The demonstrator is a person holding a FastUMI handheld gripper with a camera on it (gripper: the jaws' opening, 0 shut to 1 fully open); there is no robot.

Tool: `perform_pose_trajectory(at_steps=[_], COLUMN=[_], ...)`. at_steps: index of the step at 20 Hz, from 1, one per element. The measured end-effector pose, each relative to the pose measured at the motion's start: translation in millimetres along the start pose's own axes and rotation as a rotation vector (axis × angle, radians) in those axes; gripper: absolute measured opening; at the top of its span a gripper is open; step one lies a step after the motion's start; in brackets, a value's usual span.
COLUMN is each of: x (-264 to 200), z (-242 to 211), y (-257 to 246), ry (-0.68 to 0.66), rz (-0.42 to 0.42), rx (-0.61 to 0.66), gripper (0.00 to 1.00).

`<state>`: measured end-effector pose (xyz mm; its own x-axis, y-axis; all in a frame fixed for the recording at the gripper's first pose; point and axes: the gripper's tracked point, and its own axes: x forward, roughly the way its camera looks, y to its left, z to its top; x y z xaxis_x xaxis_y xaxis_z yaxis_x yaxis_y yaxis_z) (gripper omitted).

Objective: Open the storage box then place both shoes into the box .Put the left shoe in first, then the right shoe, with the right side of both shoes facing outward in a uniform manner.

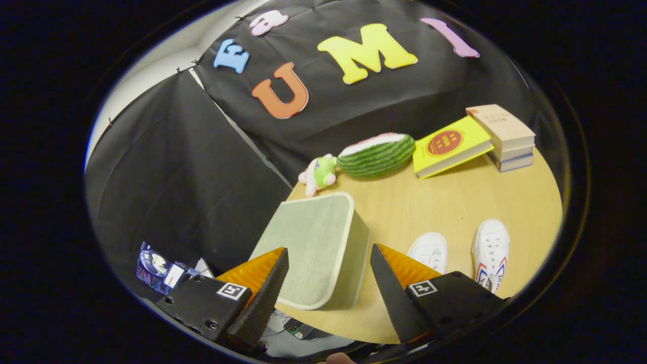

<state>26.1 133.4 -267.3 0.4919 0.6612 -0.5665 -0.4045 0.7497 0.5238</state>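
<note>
A pale green fabric storage box (316, 247) with a cream rim stands on the wooden table (445, 202), its lid closed and flat on top. My gripper (328, 275) is open, its fingers spread to either side of the box's near end, above it and not touching. Two white canvas shoes lie to the right of the box: one (429, 251) partly hidden behind my right finger (391, 283), the other (491, 253) further right with red and blue marks on its side.
Beyond the box lie a small plush toy (319, 173) and a watermelon-shaped cushion (376, 154). A yellow book (452, 145) leans on a stack of books (505, 136) at the back right. Off the table's left edge, low down, sits a small packet (159, 270).
</note>
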Motion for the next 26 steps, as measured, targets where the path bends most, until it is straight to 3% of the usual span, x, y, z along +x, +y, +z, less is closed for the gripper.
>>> perform_pose_trajectory(at_steps=[4,8,17,26], x=[36.2,49.3,49.6,24.0], z=[-26.0,-49.8,-58.1,-22.3], y=[5.0,10.4,19.4,75.5], ry=[0.124,0.216,0.293,0.281], rz=[0.096,0.178,0.291,0.394], rx=[0.095,0.237,0.503,0.513], gripper=[0.95,0.78,0.08,0.06])
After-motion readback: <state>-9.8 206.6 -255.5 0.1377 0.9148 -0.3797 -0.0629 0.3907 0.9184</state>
